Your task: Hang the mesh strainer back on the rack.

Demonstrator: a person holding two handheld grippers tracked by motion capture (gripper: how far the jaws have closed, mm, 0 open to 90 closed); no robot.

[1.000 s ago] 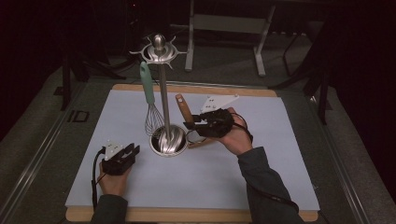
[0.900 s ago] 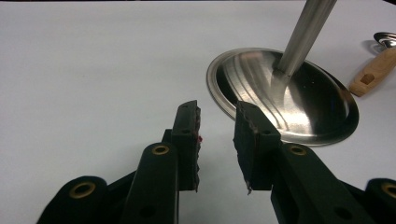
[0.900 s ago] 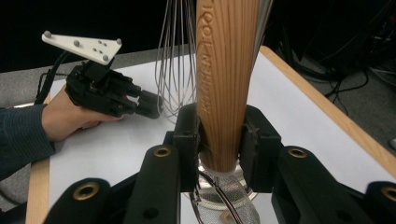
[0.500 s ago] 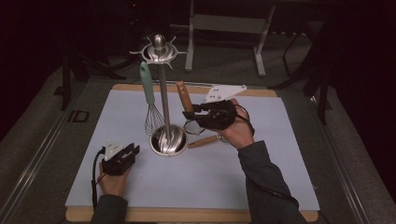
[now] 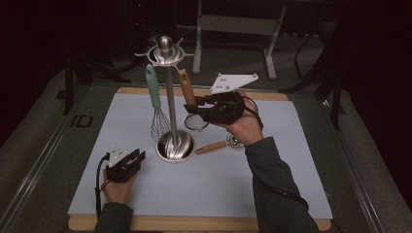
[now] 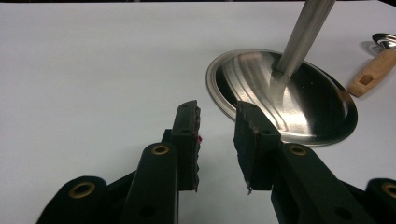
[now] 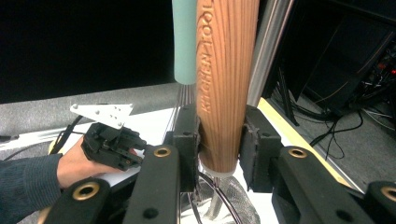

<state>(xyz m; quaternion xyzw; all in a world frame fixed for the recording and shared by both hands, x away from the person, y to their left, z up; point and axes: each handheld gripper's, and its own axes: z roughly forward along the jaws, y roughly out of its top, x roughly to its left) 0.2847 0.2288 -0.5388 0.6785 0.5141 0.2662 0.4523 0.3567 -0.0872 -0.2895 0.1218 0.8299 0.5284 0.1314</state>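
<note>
- The right gripper (image 5: 190, 109) clamps a brown wooden-handled strainer (image 7: 226, 84) upright beside the steel utensil stand (image 5: 170, 97), near the worktop's (image 5: 291, 194) far edge.
- The left gripper (image 6: 216, 126) rests with jaws apart and empty near the front-left corner, bare surface around it.

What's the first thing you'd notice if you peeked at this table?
The tall shiny utensil stand in the middle of the white mat, with a green-handled whisk hanging from its top. Just right of it, the right gripper holds a wooden-handled strainer up by its handle.
</note>
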